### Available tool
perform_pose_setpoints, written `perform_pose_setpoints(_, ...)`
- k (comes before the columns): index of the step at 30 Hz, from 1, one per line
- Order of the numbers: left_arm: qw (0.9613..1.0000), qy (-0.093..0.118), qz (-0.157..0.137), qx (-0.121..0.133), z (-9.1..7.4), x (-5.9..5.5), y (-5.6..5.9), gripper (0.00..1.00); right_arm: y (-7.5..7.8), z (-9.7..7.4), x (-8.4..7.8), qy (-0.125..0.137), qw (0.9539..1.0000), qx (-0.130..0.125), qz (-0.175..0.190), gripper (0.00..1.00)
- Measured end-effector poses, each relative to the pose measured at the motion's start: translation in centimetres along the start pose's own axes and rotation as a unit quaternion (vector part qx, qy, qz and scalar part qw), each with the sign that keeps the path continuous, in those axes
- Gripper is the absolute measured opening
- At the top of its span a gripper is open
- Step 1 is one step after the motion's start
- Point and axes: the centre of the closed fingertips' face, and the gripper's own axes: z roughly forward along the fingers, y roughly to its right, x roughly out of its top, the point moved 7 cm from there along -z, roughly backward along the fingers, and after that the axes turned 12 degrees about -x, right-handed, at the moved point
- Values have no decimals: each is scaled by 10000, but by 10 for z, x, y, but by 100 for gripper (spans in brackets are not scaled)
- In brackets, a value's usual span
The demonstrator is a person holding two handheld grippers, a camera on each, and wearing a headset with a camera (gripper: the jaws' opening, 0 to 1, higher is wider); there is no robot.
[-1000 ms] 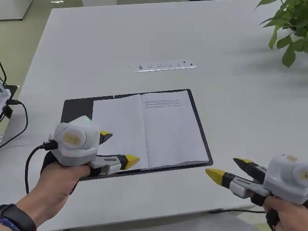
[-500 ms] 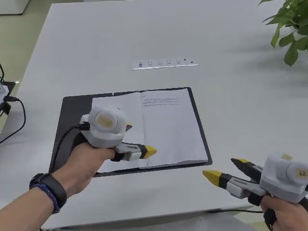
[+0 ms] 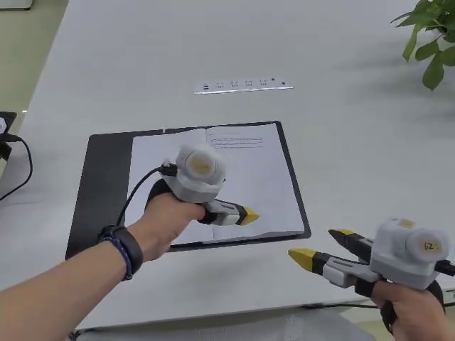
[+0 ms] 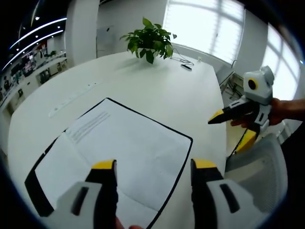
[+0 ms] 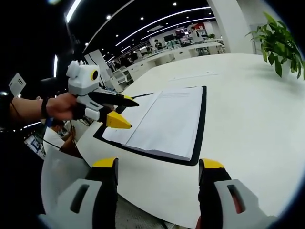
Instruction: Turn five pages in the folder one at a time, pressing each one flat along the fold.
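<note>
White right page [image 3: 264,177]: I had swung the left hand-held gripper [image 3: 242,214] over it, open and empty, ready to turn it; right hand-held gripper [image 3: 320,246] waited open, empty.

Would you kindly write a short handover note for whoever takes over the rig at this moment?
Left gripper: open, empty, over the right page of the folder, near the fold; contact unclear.
Right gripper: open, empty, over the table off the folder's lower right corner.
Folder: open and flat, no page lifted.
Done: count of turned pages cannot be told.
Left: turn a page, press along the fold, repeat to five.
</note>
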Motion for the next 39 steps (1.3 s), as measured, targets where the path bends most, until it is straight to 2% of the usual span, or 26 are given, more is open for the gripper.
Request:
perform_pose_setpoints(5, 9998, -177, -58, -18, 19, -2, -3, 62, -1, 1, -1, -62, 10000, 40, -11, 68)
perform_pose_setpoints(14, 9997, -223, -73, -97, 48, 0, 0, 62, 3, 1, -2, -140, 9998, 80, -88, 68)
perform_pose_setpoints(17, 9988, -485, 71, -89, 57, -8, -1, 62, 4, 1, -2, -153, 9998, 77, -53, 67)
perform_pose_setpoints(19, 9982, -588, 109, -62, 61, -12, -2, 63, 4, 1, -4, -198, 9997, 95, -68, 67)
perform_pose_setpoints(24, 9984, -553, 141, 19, 66, -9, -2, 65, 4, 1, -6, -261, 9996, 104, -90, 67)
perform_pose_setpoints(28, 9993, -367, 71, 84, 70, -2, -2, 66, 4, 4, -6, -268, 9996, 106, -56, 66)
perform_pose_setpoints(32, 9994, -309, 73, 117, 76, -1, -5, 67, 2, 5, -4, -298, 9994, 134, -115, 66)
perform_pose_setpoints(34, 9994, -311, 90, 115, 78, -2, -4, 68, 2, 5, -4, -311, 9994, 132, -121, 66)
perform_pose_setpoints(37, 9985, -431, 259, 235, 81, -6, -5, 71, 3, 5, -3, -301, 9994, 130, -128, 66)
perform_pose_setpoints(39, 9981, -500, 280, 216, 84, -10, -3, 73, 3, 5, -3, -309, 9994, 127, -120, 66)
